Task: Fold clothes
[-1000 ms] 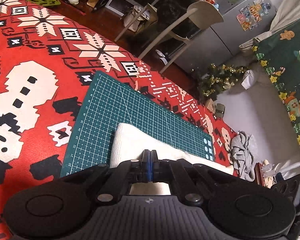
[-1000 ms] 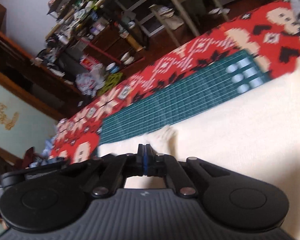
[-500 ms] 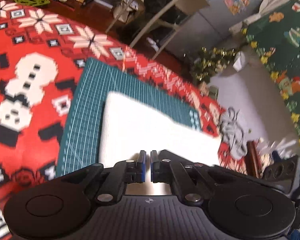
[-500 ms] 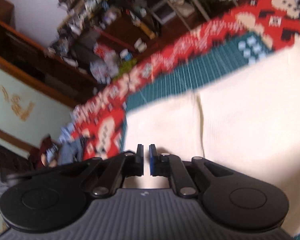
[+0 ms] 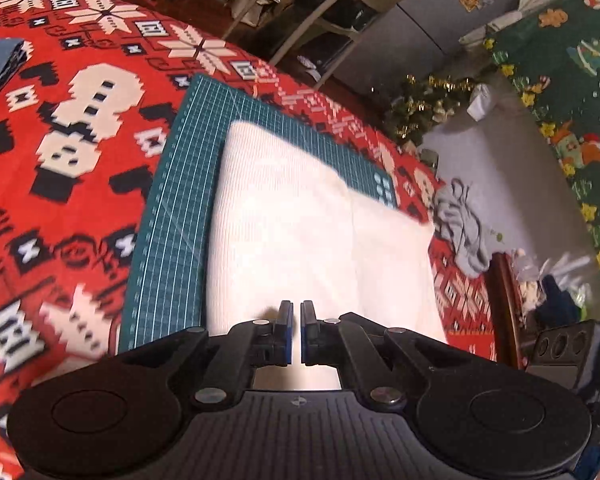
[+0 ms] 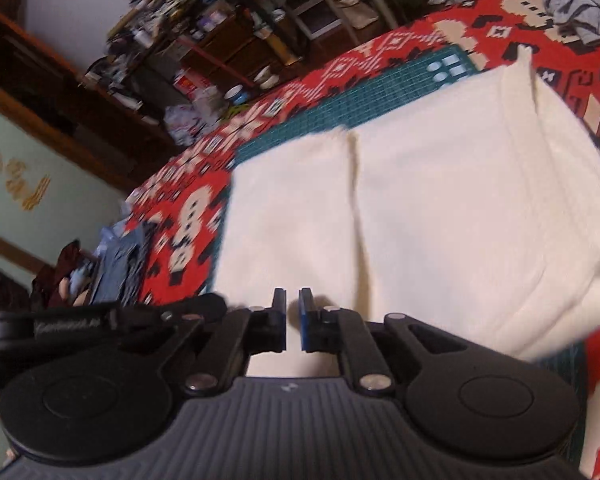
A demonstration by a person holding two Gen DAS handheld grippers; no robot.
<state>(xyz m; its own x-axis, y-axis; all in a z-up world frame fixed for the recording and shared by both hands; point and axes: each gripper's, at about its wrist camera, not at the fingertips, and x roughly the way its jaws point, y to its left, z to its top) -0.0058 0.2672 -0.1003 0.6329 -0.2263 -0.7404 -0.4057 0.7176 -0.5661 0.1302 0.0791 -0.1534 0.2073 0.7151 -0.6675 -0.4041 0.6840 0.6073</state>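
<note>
A cream-white ribbed garment (image 5: 300, 216) lies folded into a flat rectangle on a green cutting mat (image 5: 172, 216), with one folded panel overlapping the other along a straight seam. My left gripper (image 5: 297, 312) hovers over the garment's near edge, open by a narrow gap with nothing between its fingers. The right wrist view shows the same garment (image 6: 440, 200) on the mat (image 6: 380, 96), its layered edge at the right. My right gripper (image 6: 293, 300) is also open by a narrow gap, empty, above the near edge.
The mat rests on a red patterned blanket (image 5: 60, 184). A grey crumpled cloth (image 5: 460, 232) lies past the garment's far corner. Folded blue jeans (image 6: 116, 264) sit at the blanket's other end. A pale chair (image 5: 340, 12) and cluttered shelves (image 6: 204, 32) stand beyond.
A second ago both grippers were shut at the garment's edge. Both have since opened a little and drawn up and back, so much more of the folded garment shows.
</note>
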